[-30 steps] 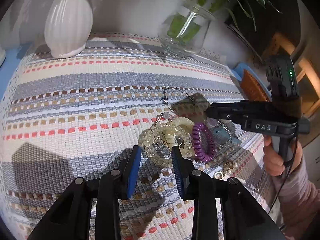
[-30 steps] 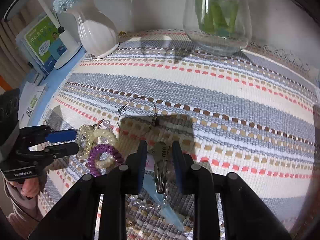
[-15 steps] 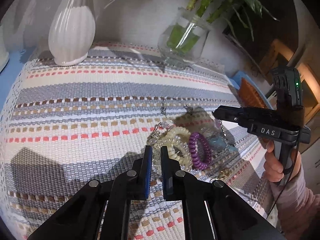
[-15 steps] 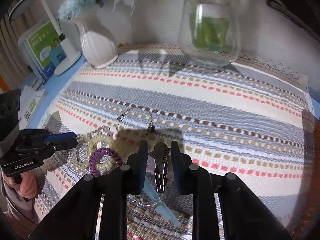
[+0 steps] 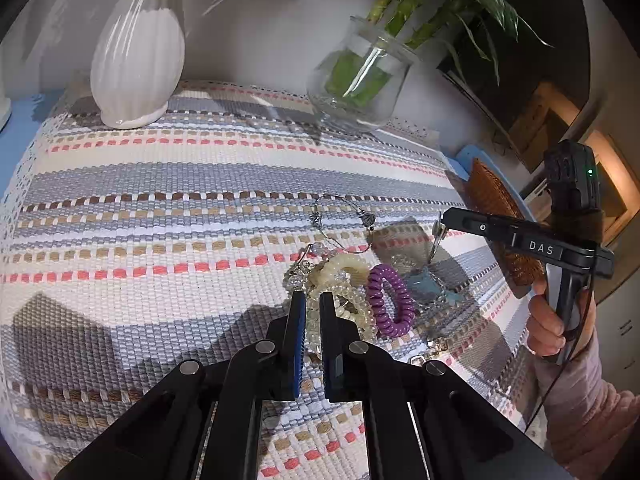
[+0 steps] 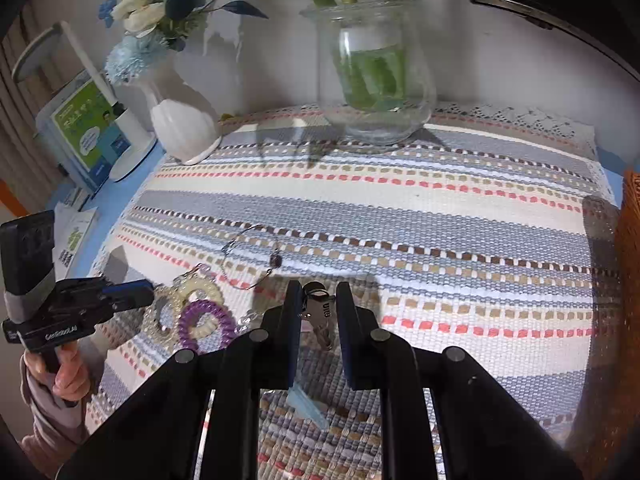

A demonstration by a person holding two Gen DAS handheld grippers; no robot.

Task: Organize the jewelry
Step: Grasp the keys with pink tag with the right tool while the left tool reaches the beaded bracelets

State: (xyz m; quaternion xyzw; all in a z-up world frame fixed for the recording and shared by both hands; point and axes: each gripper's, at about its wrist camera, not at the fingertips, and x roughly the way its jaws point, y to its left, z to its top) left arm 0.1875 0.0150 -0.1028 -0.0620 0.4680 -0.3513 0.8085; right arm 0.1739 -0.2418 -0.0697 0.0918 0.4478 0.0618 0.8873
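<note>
A heap of jewelry lies on the striped woven mat (image 5: 160,200). It holds a clear beaded bracelet (image 5: 356,304), a cream spiral hair tie (image 5: 348,264), a purple spiral hair tie (image 5: 390,300), a pale blue hair clip (image 5: 428,284) and a thin silver bangle (image 5: 344,220). My left gripper (image 5: 313,308) is shut, with a strand of the clear beaded bracelet pinched between its pads. My right gripper (image 6: 318,300) is closing on a metal hair clip (image 6: 320,316), which hangs from its tips just above the mat. The purple tie (image 6: 206,324) and the bangle (image 6: 252,256) lie to its left.
A white ribbed vase (image 5: 136,60) and a glass vase with green stalks (image 5: 360,84) stand at the back of the mat. A brown woven basket (image 5: 496,216) sits off the mat's right edge. A lamp base and a booklet (image 6: 92,136) stand at the far left.
My left jaws went from open around the clear bracelet to shut on it. My right gripper rose a little with the metal clip, and its jaws narrowed.
</note>
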